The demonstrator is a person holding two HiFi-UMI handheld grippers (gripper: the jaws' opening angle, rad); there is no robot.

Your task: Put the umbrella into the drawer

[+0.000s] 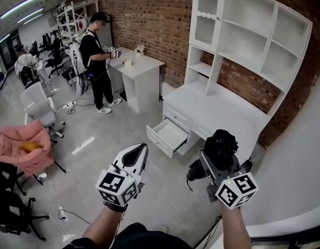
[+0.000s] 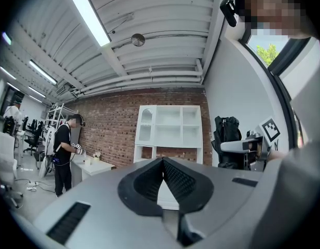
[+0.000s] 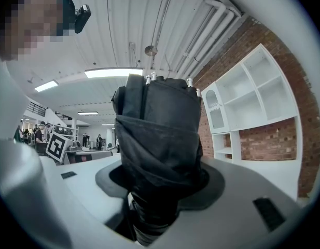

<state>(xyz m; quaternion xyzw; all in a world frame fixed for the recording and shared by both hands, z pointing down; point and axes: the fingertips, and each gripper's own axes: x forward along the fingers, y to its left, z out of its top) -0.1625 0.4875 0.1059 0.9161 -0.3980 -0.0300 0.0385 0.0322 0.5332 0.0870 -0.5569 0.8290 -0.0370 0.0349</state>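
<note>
Head view: the right claw carries the folded black umbrella level, pointed toward the pulled-out drawer, which is well apart ahead and seems ready to receive it. The left claw travels alongside, free, and the drawer's back end is hidden.

Left gripper view: its jaws meet at the tips, with nothing between them.

Right gripper view: the jaws are clamped on the umbrella. Its fabric covers the pads and the handle is cut off.
</note>
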